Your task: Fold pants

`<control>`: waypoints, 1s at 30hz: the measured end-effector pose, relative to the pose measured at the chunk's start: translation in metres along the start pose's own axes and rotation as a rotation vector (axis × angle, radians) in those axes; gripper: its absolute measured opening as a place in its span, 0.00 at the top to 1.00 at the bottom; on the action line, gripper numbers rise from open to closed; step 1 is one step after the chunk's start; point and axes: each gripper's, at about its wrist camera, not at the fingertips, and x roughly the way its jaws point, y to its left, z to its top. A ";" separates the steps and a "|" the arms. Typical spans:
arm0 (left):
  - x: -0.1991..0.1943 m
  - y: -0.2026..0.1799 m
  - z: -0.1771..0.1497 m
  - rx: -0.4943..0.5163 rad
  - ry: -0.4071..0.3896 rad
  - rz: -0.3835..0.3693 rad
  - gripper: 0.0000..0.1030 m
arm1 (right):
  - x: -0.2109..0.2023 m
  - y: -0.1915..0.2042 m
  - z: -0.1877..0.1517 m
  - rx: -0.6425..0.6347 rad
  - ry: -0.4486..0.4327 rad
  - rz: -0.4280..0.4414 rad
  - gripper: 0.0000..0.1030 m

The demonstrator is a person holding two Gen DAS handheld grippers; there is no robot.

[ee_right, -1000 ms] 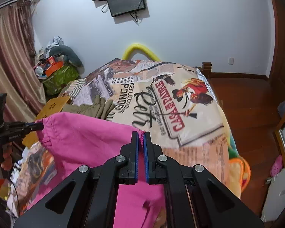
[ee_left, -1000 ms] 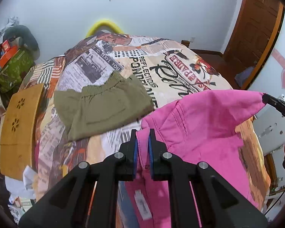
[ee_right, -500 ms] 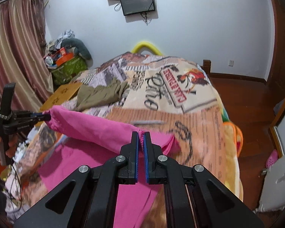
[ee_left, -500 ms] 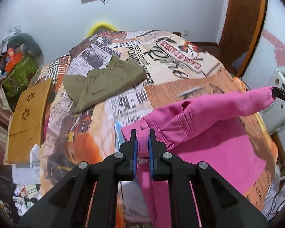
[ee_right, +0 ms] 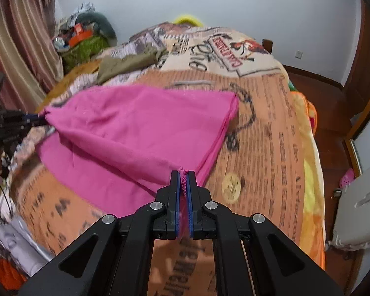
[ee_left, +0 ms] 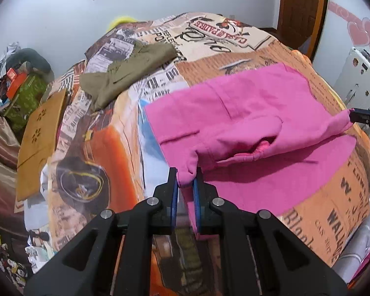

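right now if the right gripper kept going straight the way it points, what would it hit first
Probably the pink cotton pants it is already shut on: the right gripper points down at the raised fold just ahead of its tips. Beyond that lies the newspaper-print bedspread. Depth is hard to judge here.

Pink pants (ee_right: 140, 133) vanishing below my right jaws past the bottom edge, bedspread (ee_right: 271, 133) print ahead of them smeared by blur, my other gripper (ee_right: 40, 120) cut off at the left edge, hand unseen

Pants (ee_left: 246, 113) on bed (ee_left: 91, 153), folded garment (ee_left: 125, 74) behind.
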 end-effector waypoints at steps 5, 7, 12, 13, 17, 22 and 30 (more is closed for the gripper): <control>-0.002 0.004 -0.013 -0.026 0.021 -0.019 0.89 | -0.001 0.007 -0.016 -0.031 0.040 -0.031 0.94; -0.006 0.005 -0.017 -0.035 0.027 -0.022 0.87 | -0.006 0.009 -0.019 -0.042 0.042 -0.048 0.91; -0.026 0.006 -0.021 -0.026 -0.010 -0.005 0.70 | -0.024 0.014 -0.019 -0.057 0.005 -0.050 0.66; -0.032 0.004 -0.021 -0.019 -0.025 0.006 0.67 | -0.027 0.016 -0.019 -0.057 -0.007 -0.049 0.60; -0.049 -0.001 -0.012 -0.001 -0.081 -0.002 0.46 | -0.036 0.026 -0.011 -0.060 -0.044 -0.023 0.57; -0.051 -0.023 0.002 0.059 -0.100 -0.029 0.43 | -0.035 0.053 0.003 -0.130 -0.065 0.012 0.57; -0.026 -0.061 0.007 0.135 -0.038 -0.079 0.43 | 0.006 0.087 0.003 -0.197 -0.005 0.094 0.57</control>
